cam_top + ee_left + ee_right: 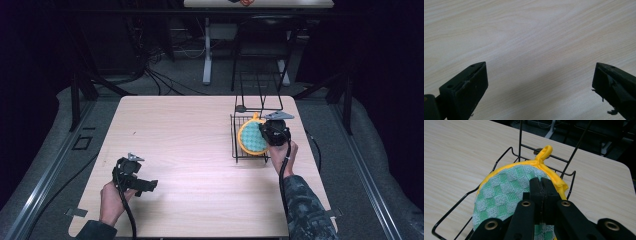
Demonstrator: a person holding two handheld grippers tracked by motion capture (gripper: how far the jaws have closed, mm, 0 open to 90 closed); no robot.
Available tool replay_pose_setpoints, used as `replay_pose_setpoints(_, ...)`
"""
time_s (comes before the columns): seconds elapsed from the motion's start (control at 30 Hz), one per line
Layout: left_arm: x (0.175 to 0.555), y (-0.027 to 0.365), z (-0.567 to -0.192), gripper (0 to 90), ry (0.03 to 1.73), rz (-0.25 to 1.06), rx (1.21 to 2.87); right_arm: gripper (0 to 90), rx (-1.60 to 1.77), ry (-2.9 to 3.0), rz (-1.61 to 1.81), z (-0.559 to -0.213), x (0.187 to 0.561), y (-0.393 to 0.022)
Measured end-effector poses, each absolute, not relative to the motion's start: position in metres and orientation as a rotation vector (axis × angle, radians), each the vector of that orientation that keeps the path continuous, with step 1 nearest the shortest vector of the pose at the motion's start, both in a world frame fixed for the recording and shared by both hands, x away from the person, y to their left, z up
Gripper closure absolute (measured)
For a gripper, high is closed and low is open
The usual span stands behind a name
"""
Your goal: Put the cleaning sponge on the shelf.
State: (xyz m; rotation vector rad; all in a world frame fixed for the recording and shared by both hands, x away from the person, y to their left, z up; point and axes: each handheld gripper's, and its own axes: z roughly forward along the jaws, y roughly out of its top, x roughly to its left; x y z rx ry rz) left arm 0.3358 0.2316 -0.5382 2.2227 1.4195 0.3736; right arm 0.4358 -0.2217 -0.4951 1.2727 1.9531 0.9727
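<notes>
A round pot holder (251,139), green-and-white checked with a yellow border and loop, lies tilted in a black wire rack (234,146) at the table's right. My right gripper (262,131) reaches over the rack from the right, its jaws closed together on the pot holder's edge. In the right gripper view the pot holder (504,192) spreads left of the pinched jaws of that gripper (540,182), with cloth showing beneath them and the rack (499,160) around it. My left gripper (149,186) rests near the front left, open over bare wood (540,75), holding nothing.
The light wooden table (190,130) has bare surface across its middle and left. The rack's tall wire handle (260,90) rises behind the pot holder. Beyond the table's far edge are dark floor, cables and another table's legs (207,55).
</notes>
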Motion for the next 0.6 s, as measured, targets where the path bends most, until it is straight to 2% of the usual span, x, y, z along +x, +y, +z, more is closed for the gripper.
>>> replay_pose_setpoints(0.6,0.336,0.232,-0.539,0.2,1.418,0.370,2.232,87.9,1.326,1.957,0.980,-0.518,0.452,-0.222)
